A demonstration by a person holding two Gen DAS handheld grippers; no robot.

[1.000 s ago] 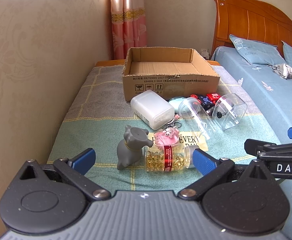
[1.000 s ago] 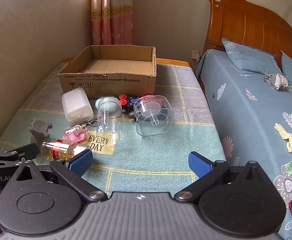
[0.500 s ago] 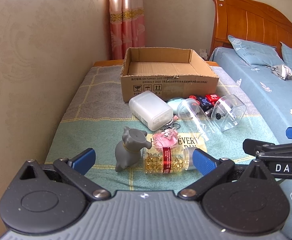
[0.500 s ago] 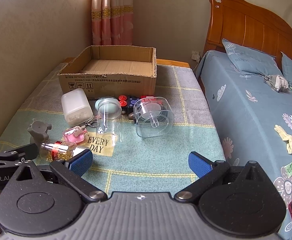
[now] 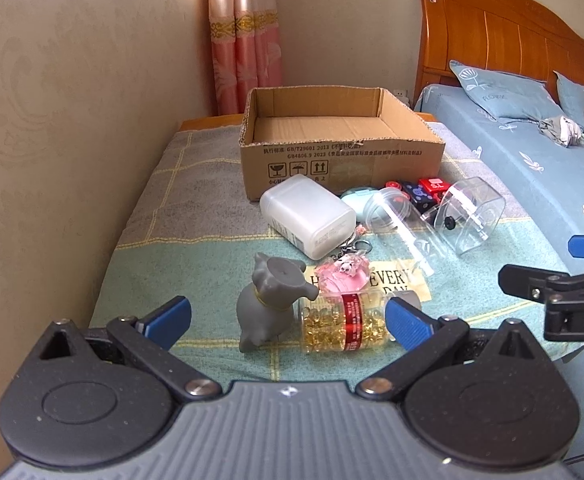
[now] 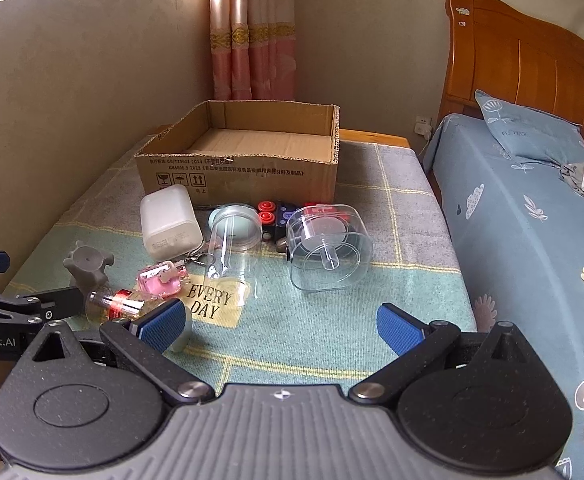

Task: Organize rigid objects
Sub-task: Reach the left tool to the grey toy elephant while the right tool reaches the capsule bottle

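The pill bottle (image 5: 342,322) and gray dog (image 5: 270,302) had drawn nearer the left gripper (image 5: 288,316), spread wide and empty, probably the first pick.

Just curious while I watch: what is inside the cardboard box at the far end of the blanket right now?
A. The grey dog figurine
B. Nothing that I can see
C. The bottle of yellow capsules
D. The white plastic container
B: the cardboard box shows only its bare floor, while the grey dog figurine, the capsule bottle and the white plastic container all sit on the blanket in front of it.

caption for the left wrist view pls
Open left gripper faces a grey dog figurine and capsule bottle before an empty cardboard box.
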